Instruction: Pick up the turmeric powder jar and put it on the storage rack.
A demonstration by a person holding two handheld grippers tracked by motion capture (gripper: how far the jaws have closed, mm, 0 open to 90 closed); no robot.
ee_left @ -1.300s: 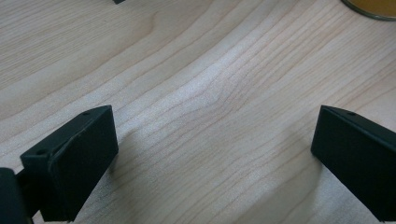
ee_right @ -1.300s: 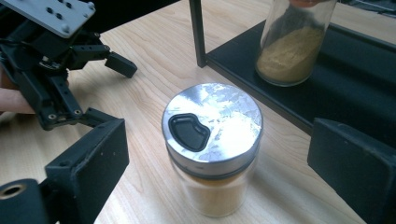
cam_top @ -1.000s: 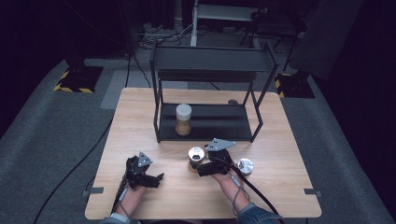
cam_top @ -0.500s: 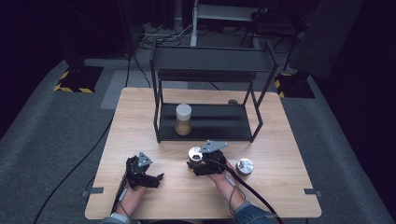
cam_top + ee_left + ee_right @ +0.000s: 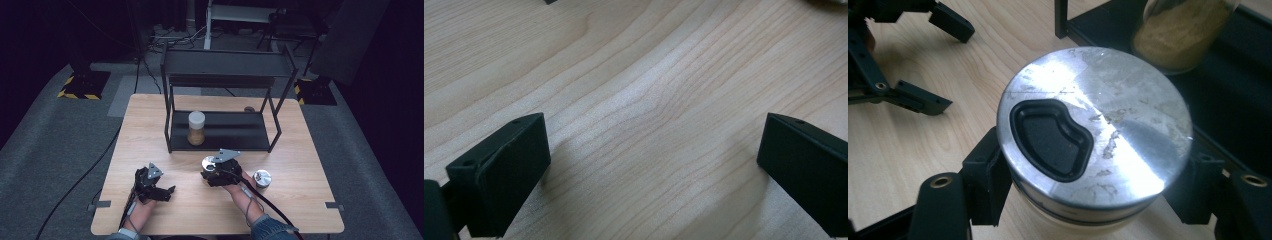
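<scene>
- The right gripper has just been closing its jaws, and they now clamp a jar between them, the pads pressing on its body just under the lid rim.
- The jar stands on the wooden table, just in front of the black shelf rack; in the high view the right gripper sits over it, and the shiny lid shows beside the gripper's grey plate.
- The lid is bright metal with a dark kidney-shaped insert (apparently a pour opening, shut or open cannot be told). The body below looks pale and smooth.
- Judgement on handling: a rigid, round container, likely light to moderate in weight; its contents are not visible. The smooth wall may slip or turn in the pads, so the hold below the rim is the sound one, since the rim would catch the pads on a lift.
- The left gripper rests over bare table with its jaws wide apart and nothing between them.
- A second jar of tan powder stands on the rack's lower shelf; a third metal-lidded jar stands on the table just to the right of the right hand.
</scene>
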